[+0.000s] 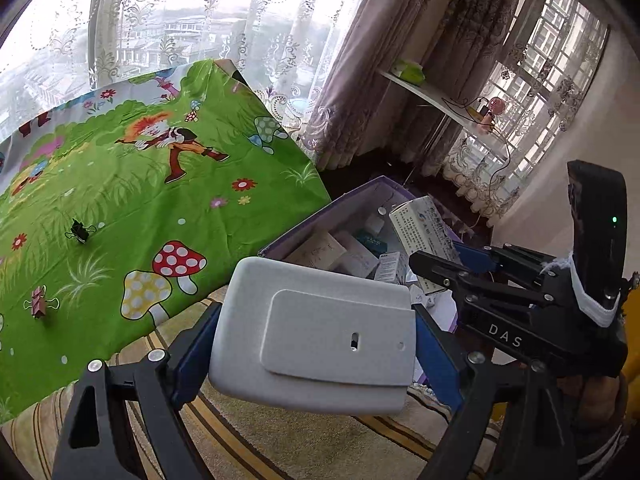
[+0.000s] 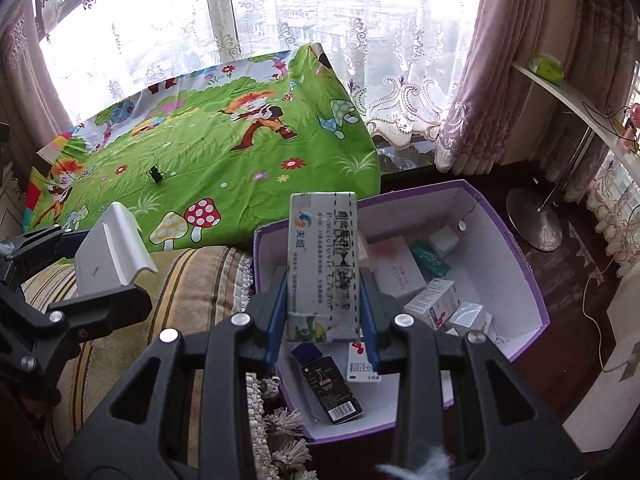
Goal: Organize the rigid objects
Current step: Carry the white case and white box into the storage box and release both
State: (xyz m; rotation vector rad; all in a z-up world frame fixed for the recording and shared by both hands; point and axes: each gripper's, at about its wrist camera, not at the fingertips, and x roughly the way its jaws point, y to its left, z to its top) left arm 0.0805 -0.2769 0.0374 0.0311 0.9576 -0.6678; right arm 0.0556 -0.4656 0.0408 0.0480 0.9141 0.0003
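Observation:
My left gripper (image 1: 316, 344) is shut on a pale grey plastic plate (image 1: 320, 320), with a blue pad pressed to each of its sides. In the right wrist view that plate (image 2: 108, 248) and the left gripper (image 2: 96, 268) appear at the far left, over the striped cushion. My right gripper (image 2: 323, 312) is shut on a white medicine carton (image 2: 322, 256) that stands upright above the open purple box (image 2: 532, 280). Several small cartons lie inside the box. From the left wrist view, the right gripper (image 1: 444, 264) holds the carton (image 1: 424, 232) over the purple box (image 1: 360, 194).
A green cartoon cloth (image 1: 160, 184) covers the surface to the left, with a black binder clip (image 1: 80, 231) and a pink one (image 1: 39, 303) on it. A striped cushion (image 2: 192, 280) lies between the cloth and the box. A white shelf (image 2: 576, 96) and a metal stand base (image 2: 534, 220) are at the right.

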